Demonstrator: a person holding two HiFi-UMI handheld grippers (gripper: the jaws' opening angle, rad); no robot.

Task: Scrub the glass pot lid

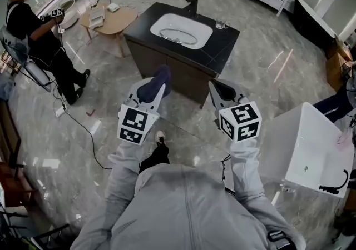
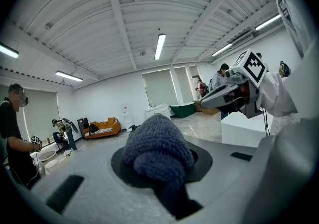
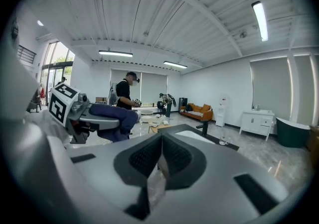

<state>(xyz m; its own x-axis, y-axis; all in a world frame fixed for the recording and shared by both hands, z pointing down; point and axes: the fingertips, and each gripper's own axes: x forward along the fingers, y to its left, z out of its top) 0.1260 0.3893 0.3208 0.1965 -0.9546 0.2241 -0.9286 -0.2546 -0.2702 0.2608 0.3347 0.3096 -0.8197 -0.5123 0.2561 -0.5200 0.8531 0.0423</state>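
In the white sink basin point(image 1: 203, 28) at 12 o'clock, well apart from both tools, lies the glass pot lid point(image 1: 178, 36): 1 o'clock of the left gripper point(image 1: 152, 93), which is clamped on a dark knitted scrubber point(image 2: 158, 146) and probably nearer, and 11 o'clock of the right gripper point(image 1: 221, 90), jaws together, seemingly empty.

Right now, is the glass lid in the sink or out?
In. The glass lid lies flat inside the white sink; its metal rim shows in the head view.

dark counter point(image 1: 227, 41) holds sink point(image 1: 196, 22) with lid point(image 1: 179, 36), glass point(image 1: 221, 23).
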